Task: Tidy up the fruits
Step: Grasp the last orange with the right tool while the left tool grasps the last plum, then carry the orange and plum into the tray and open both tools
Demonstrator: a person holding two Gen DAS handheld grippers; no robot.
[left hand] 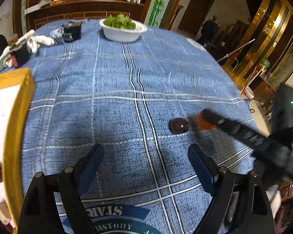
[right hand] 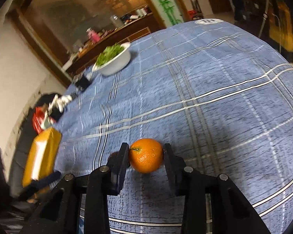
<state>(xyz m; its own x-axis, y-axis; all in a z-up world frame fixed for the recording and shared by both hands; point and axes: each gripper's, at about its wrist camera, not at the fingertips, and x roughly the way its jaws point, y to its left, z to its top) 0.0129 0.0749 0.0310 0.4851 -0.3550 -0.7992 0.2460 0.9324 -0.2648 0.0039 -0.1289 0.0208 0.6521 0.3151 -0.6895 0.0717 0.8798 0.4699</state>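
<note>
Right wrist view has the orange [right hand: 146, 155] squarely between the fingers of the right gripper [right hand: 146, 156], both pads pressed to its sides, so the jaws are closed to the fruit's width and look to have a firm hold; the grip across its middle seems chosen so the round fruit cannot roll out. Whether it sits on the cloth or is just clear of it I cannot tell, since the frame is blurred. A dark fruit [left hand: 179, 125], perhaps a plum, lies on the cloth just beside the orange, half hidden behind the left finger in the right view and plain in the left wrist view. The left gripper [left hand: 145, 162] hangs over bare cloth with its jaws wide apart and nothing in them, probably kept free for the dark fruit. At the table's left edge stands a box [left hand: 15, 105] with yellow sides and a white inside; something small and dark shows in it, so I judge it the place where fruit is gathered, and the orange is well apart from it. The table is covered by a blue cloth [left hand: 111, 113] with white check lines. At the far side sits a white bowl [left hand: 123, 33] of greens, with gloves [left hand: 39, 42] and dark clutter to its left. Behind is a wooden counter [left hand: 84, 4] crowded with bottles, doorways, and gilt trim at the right.
</note>
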